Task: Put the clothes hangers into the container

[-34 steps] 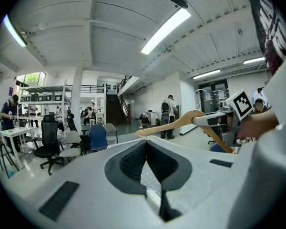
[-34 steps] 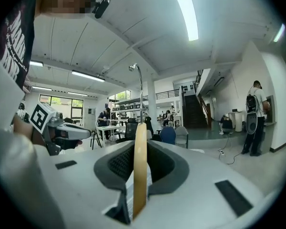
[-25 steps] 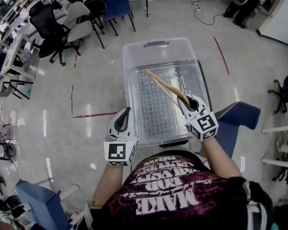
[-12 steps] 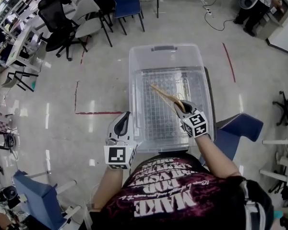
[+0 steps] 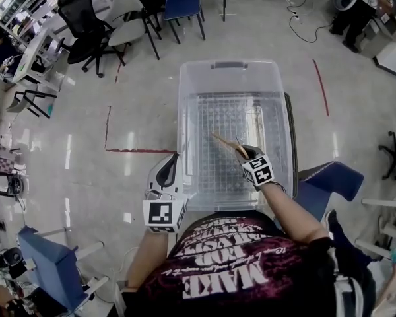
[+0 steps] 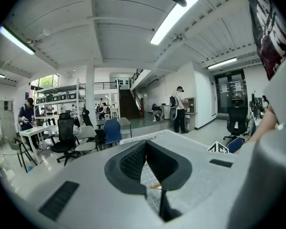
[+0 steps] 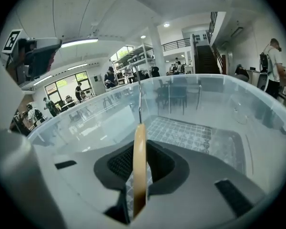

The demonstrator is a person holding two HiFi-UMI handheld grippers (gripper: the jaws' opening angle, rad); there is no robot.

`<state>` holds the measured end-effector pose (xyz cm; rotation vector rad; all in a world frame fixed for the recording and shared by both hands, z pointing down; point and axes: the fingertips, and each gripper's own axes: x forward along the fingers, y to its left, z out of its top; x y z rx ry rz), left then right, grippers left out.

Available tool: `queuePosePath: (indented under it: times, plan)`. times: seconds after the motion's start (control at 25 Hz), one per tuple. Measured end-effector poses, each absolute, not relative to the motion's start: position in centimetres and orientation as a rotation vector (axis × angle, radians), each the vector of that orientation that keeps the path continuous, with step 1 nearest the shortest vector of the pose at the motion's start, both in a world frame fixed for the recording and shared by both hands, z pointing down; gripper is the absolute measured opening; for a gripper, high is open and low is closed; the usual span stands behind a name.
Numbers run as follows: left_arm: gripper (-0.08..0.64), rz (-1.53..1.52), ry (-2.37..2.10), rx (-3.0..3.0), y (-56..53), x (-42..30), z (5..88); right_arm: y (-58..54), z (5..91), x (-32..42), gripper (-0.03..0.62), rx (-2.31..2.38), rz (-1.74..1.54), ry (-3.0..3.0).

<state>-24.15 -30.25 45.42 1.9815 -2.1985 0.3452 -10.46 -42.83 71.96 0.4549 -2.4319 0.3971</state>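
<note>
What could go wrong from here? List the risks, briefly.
The wooden hanger is pinched edge-on in the right gripper with much of its length sticking out ahead, so it may swivel or slip. Its metal hook stands ahead of the jaws inside the container and might catch a wall on release.

Bin [image 5: 229, 65] open-topped: free entry from above over the whole grid bottom. The hanger [image 5: 224, 141] in my right gripper [image 5: 242, 152] slants across the near middle. My left gripper [image 5: 167, 168] sits outside, the left wall barring sideways entry. Floor [image 5: 138, 124] at left is bare; blue chair [image 5: 333, 177] crowds the right.
</note>
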Motion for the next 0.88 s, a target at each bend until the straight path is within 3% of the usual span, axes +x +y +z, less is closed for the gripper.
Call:
queuePosePath:
  times: [0.36,0.52,0.88]
  plan:
    - [0.006,0.371,-2.2,1.96,-30.6,-23.3,46.4,-42.2,77.0,-10.1,0.089,0.386,0.627,-2.294]
    - [0.006,0.387,-2.178,1.974,-30.4,-23.5,46.8,-42.2,78.3,-8.6,0.196,0.47,0.776,-2.22]
    - [0.006,0.351,-2.113,2.05,-30.1,-25.3,47.3,-43.6,71.8,-6.3,0.204,0.648,0.781,-2.357]
